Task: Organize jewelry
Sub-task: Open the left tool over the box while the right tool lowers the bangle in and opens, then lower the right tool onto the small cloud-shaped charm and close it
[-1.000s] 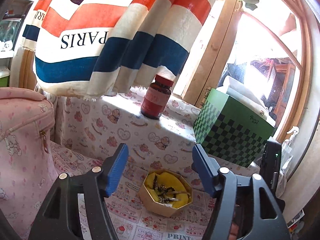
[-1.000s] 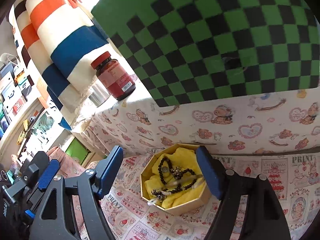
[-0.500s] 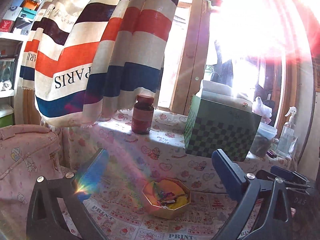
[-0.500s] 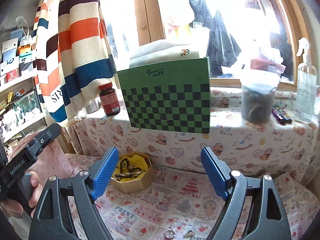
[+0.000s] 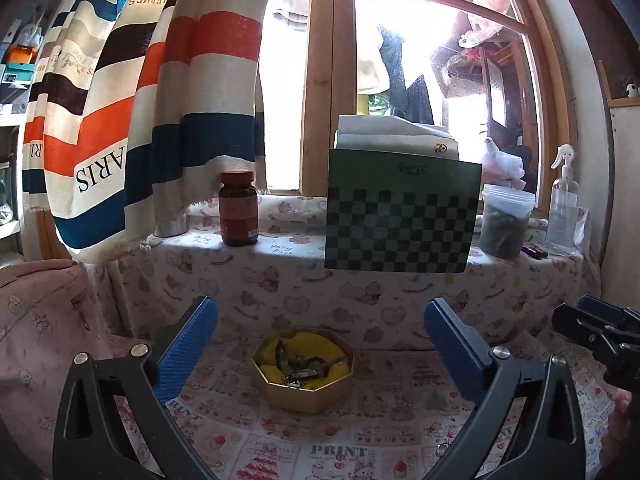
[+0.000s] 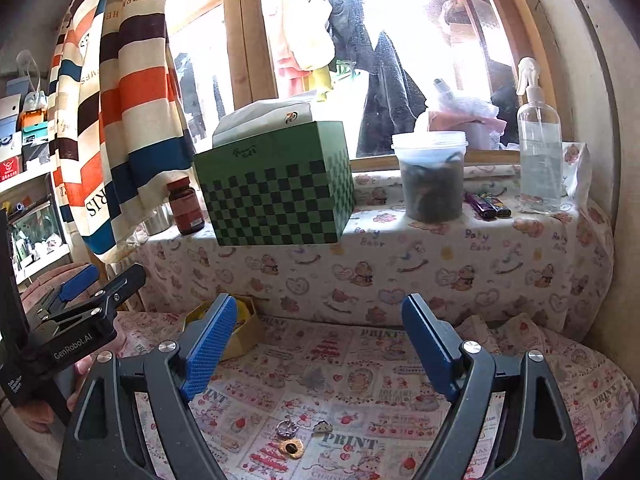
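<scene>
The left hand-held gripper (image 5: pixel 320 344) is held level above the patterned cloth (image 5: pixel 360 432), its blue-padded fingers (image 5: pixel 186 350) spread wide with nothing between them. Directly ahead of it, framed between the fingers, the octagonal jewelry box (image 5: pixel 304 376) is seen on the cloth, lined in yellow, with dark beads and metal pieces lying inside. The right hand-held gripper (image 6: pixel 316 350) is likewise held low and level, fingers (image 6: pixel 208 350) wide apart and empty; the box (image 6: pixel 240 332) is partly hidden behind its left finger. Just in front of this gripper, close beneath it, three loose pieces are seen on the cloth: a silver ring (image 6: pixel 286 427), a small cloud-shaped charm (image 6: pixel 322 426) and a gold-rimmed piece with a dark centre (image 6: pixel 291 448). Beyond both grippers, a cloth-draped ledge (image 6: pixel 440 240) is occupied by a green checkered box (image 6: pixel 276 196), a red-capped bottle (image 5: pixel 239 210), a lidded plastic tub (image 6: pixel 431 176) and a spray bottle (image 6: pixel 538 144). A striped curtain (image 5: pixel 160 92) is hung to the left of the window.
</scene>
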`<state>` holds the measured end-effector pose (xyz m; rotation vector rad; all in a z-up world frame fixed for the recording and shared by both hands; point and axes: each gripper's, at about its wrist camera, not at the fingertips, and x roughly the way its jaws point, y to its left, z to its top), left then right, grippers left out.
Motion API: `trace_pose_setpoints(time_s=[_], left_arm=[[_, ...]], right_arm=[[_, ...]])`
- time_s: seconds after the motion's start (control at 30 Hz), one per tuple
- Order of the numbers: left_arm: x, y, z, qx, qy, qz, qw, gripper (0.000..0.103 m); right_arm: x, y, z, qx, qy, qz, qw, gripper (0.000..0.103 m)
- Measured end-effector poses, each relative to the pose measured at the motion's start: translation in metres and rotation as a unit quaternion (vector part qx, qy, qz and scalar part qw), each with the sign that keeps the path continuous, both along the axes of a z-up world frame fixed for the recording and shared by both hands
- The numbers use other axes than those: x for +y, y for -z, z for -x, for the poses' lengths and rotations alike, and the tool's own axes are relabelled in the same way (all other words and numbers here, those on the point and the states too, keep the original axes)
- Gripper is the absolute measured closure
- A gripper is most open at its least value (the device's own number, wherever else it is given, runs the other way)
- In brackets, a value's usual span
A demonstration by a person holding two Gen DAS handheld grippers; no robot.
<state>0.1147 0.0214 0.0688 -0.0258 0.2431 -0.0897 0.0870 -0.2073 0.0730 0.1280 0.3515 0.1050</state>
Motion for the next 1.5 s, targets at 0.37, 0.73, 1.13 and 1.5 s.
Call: trace_pose_setpoints(time_s=[0.37,0.73,1.13,1.5], left_arm=[[-0.013,0.014,-0.003,0.020,-0.002,-0.007,0.9998,0.001],[-0.014,0.013,-0.001,0.017,-0.002,-0.008,0.9998,0.001],[-0.010,0.021,-0.014,0.047,-0.034,-0.012,0.9982,0.001],[-0.011,0.019,-0.012,0.045,-0.027,-0.013,0.9985,0.001]], right_arm=[[-0.016,0.021,-0.009,0.045,0.007,-0.024,0.999,0.017],[-0.010,0.046,-0.030,0.111,0.003,-0.013,0.994,0.017],[0.022,0.088,-0.051,0.209,-0.025,0.039,0.977,0.023],[0.046,0.117,-0.062,0.255,-0.024,0.117,0.960,0.060]])
